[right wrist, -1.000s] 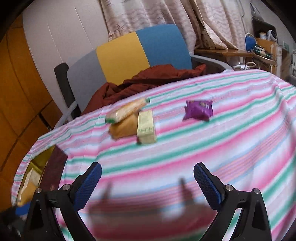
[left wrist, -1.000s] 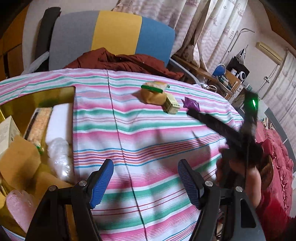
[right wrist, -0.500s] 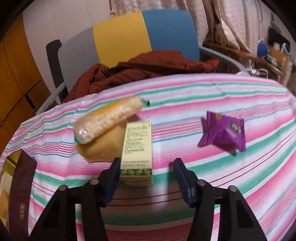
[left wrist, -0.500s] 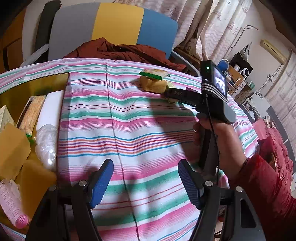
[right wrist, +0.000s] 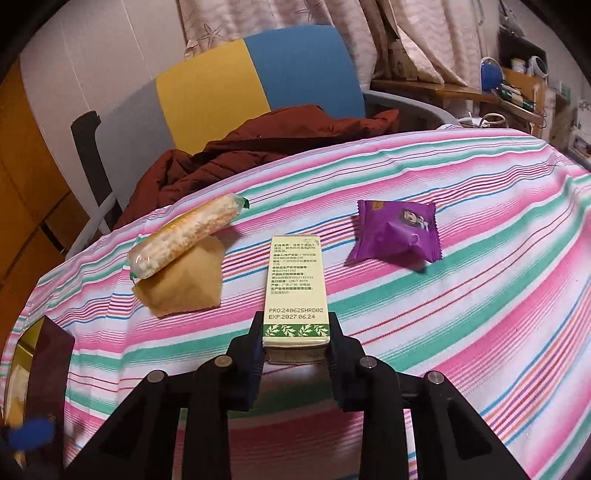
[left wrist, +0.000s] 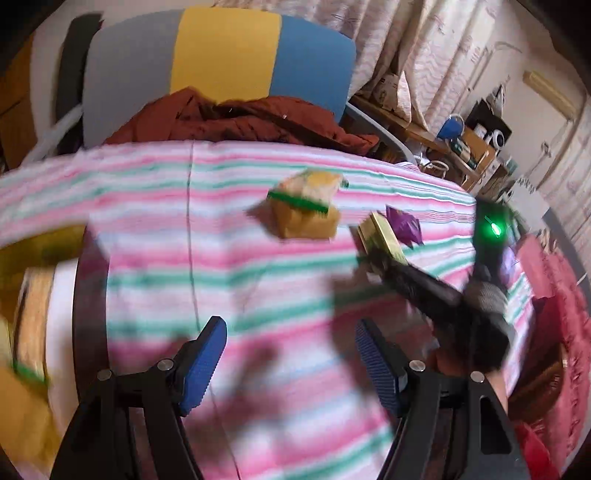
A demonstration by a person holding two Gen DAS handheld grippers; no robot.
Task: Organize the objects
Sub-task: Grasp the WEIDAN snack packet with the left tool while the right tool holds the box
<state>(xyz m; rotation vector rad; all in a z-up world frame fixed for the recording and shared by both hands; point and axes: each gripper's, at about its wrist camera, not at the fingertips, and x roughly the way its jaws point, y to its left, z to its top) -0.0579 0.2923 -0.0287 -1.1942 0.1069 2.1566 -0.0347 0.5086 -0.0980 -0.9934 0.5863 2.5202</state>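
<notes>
Right gripper [right wrist: 295, 341]: I had its two black fingers clamped on the near end of a slim cream-coloured cardboard box with a green leaf band and printed date codes [right wrist: 295, 291]; the pads pressed both long sides.
Box position: It lay flat on the pink, green and white striped tablecloth [right wrist: 461, 314], its long axis pointing away from me; in the left wrist view the same box [left wrist: 382, 236] showed at the tip of my right gripper [left wrist: 376, 254].
Left of the box: A crumpled tan paper packet [right wrist: 184, 280] lay near it, apart from it, with a clear-wrapped roll of pale orange-and-white crackers [right wrist: 184, 236] resting across its top.
Right of the box: A purple foil snack sachet with crimped edges [right wrist: 395, 236] lay on the cloth, apart from the box.
Left gripper [left wrist: 291, 363]: I held its blue-padded fingers spread wide over bare striped cloth, with nothing between them.
Left edge: A yellow tray [left wrist: 37, 243] with a white block [left wrist: 61, 314] and other packets sat at the table's side; that view was blurred, so I could not tell them apart clearly.
Beyond the table: A chair with a grey, yellow and blue backrest [right wrist: 258, 85] stood against the far edge, a rust-brown jacket [right wrist: 266, 144] heaped on it.
Background: Patterned pink curtains [right wrist: 332, 22] hung behind.
</notes>
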